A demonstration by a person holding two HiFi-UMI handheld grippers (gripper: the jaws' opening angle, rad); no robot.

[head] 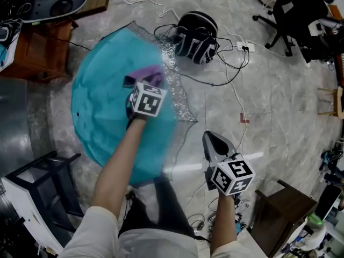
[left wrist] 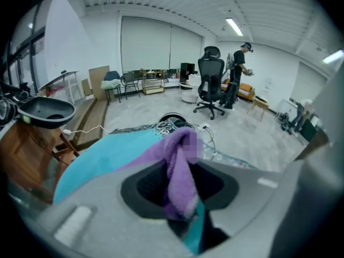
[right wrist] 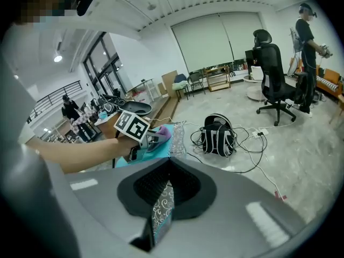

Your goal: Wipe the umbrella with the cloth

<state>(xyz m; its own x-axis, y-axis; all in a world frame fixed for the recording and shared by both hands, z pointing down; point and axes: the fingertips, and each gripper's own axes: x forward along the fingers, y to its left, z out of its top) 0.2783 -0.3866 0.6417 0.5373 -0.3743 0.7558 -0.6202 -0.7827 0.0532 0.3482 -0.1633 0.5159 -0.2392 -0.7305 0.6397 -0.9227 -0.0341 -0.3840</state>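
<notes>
My left gripper [head: 141, 85] is pinched shut on the purple cloth [head: 151, 73]. In the left gripper view the cloth stands up from between the jaws as a thick fold and flops forward over their tips. I hold it down against the umbrella [head: 102, 112], which lies open on the floor [head: 279, 106], its teal canopy facing up at me. The cloth touches the canopy on the side near the trim [head: 171, 63], the silver patterned band that runs round the umbrella's rim. My left arm reaches out across the nearer half of the canopy.

My right gripper [head: 215, 143] is off to the right of the umbrella, nearer my body, over bare floor. Its jaws are closed on a narrow strip of fabric, swirl-patterned above and teal below, the same as the umbrella's rim; the right gripper view shows this strip standing upright between them. From the head view I cannot follow how that strip joins the rest of the canopy.

Beyond the umbrella, just past its far edge, a black bag [head: 196, 36] with white stripes sits on the floor. Cables [head: 232, 82] loop out from it and trail toward my right gripper. A wooden table [head: 37, 52] stands at the umbrella's left, and a black chair [head: 294, 15] is well apart at the far right. In the left gripper view a person [left wrist: 239, 71] stands far across the room
</notes>
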